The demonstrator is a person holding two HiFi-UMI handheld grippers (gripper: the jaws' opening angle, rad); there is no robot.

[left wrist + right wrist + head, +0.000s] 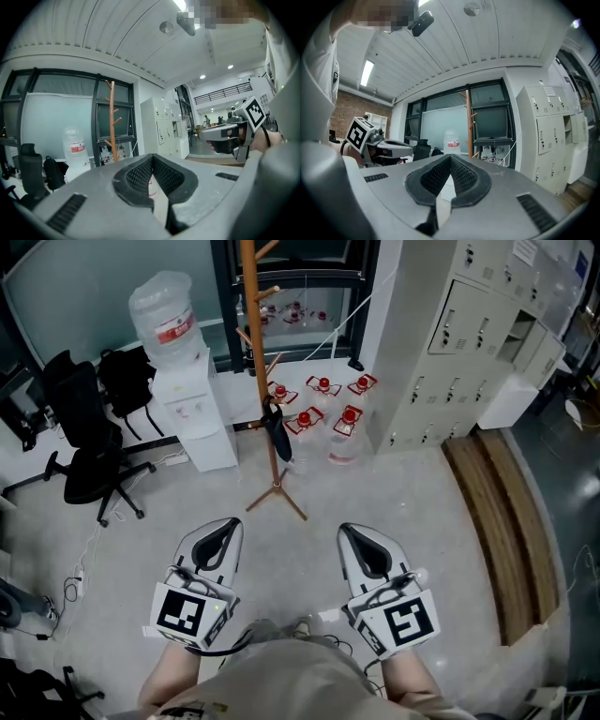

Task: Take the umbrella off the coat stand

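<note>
I'm watching the folded black umbrella [273, 432] hanging low on the tall orange wooden coat stand [255, 343]. The left gripper [228, 523] and right gripper [345, 529] are hovering well short of that stand, both jaws closed tip to tip, gripping nothing.

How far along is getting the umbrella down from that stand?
Nothing looks done yet: the umbrella hangs on the coat stand. In hand: nothing; the left gripper and right gripper are shut, empty, well short of it. Left: reach it, grip it, lift it off.
</note>
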